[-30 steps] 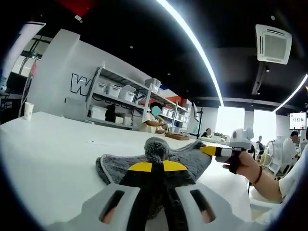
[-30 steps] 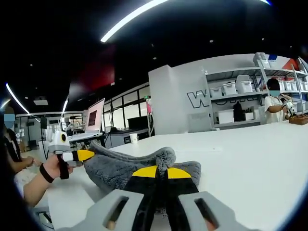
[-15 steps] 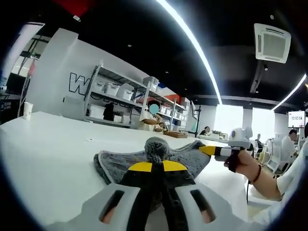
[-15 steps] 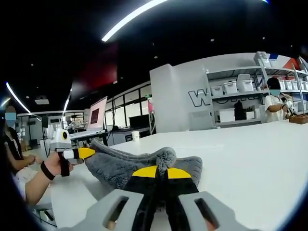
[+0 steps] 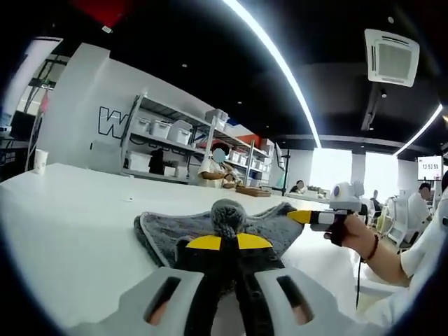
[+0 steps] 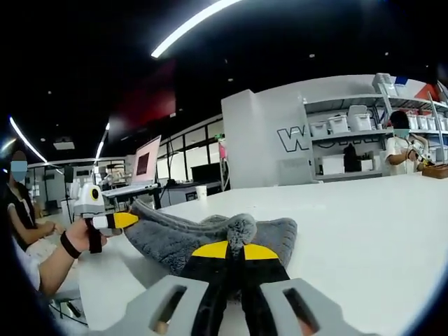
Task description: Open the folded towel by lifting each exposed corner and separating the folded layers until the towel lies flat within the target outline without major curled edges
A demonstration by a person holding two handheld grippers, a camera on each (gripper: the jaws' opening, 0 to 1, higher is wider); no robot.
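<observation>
A gray towel (image 5: pixel 210 227) lies on the white bench (image 5: pixel 70 217), bunched and partly lifted between two claws. In the left gripper view, the left claw (image 5: pixel 222 242) has its yellow-tipped jaws pressed together on a puckered tuft of the towel's near edge, so it is clenched on the towel. From there the cloth spreads flat toward the left side of the bench and rises to the right, where the right claw (image 5: pixel 302 217) pinches another corner, held by a person's hand (image 5: pixel 348 231) with a dark band on the wrist.

In the right gripper view, the right claw (image 6: pixel 234 250) likewise has its jaws closed on a tuft of the towel (image 6: pixel 182 234), grasping it. The cloth runs in thick folds away to the left, up to the left claw (image 6: pixel 126 220), whose yellow tip bites the far corner; a hand (image 6: pixel 87 234) holds that tool beyond the edge of the bench (image 6: pixel 364 224).

The towel sits near the edge of the bench closest to the person, still folded in layers with one long ridge raised between the two grips. A paper cup (image 5: pixel 40 161) stands far off on the bench. Shelves (image 5: pixel 168 143) with boxes line the back wall, and a person stands beside them.
</observation>
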